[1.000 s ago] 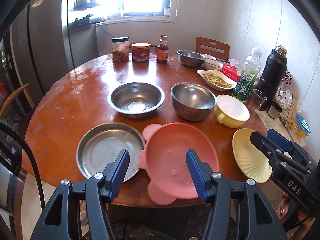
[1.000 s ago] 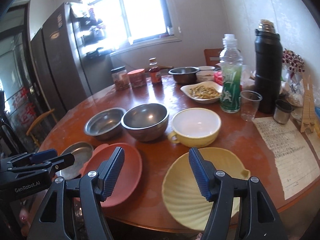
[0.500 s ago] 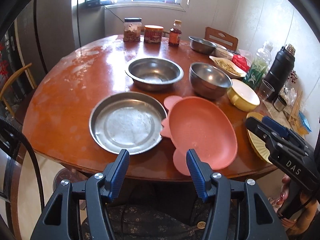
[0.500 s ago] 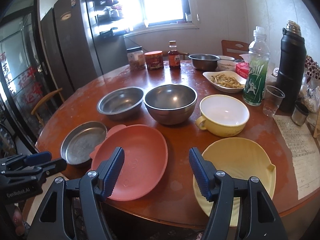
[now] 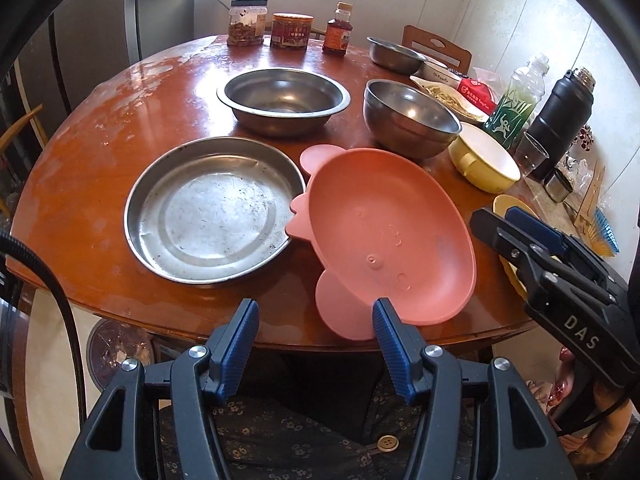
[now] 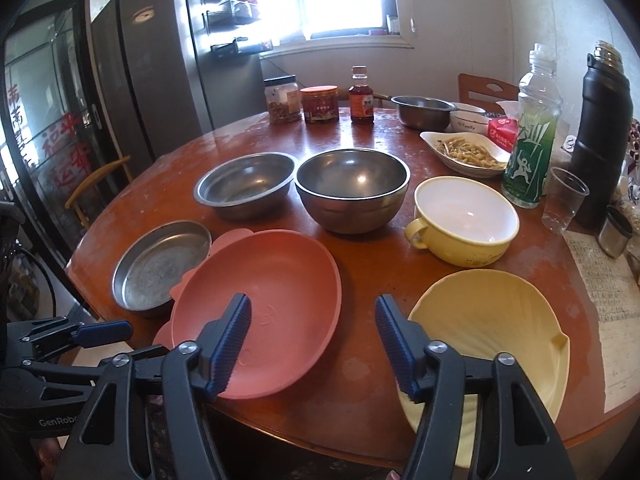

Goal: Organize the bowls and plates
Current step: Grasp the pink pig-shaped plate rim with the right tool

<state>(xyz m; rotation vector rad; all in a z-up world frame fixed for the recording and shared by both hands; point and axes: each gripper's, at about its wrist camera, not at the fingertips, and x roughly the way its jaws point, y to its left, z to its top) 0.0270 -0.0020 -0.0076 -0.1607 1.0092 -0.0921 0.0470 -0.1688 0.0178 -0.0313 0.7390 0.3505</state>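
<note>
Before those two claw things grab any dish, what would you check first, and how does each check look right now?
1. Left gripper open and empty: ok.
2. Right gripper open and empty: ok.
3. Pink plate free of food: ok; its near rim overhangs the table edge.
4. Pink plate apart from the steel plate: not ok; its ear-shaped tabs overlap that plate's rim.
5. Yellow plate reachable by the right gripper: ok, it lies just beyond the right-hand finger.
6. Steel bowls empty for stacking: ok.

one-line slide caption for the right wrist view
Open right gripper hovers between pink plastic plate and yellow scalloped plate.
</note>
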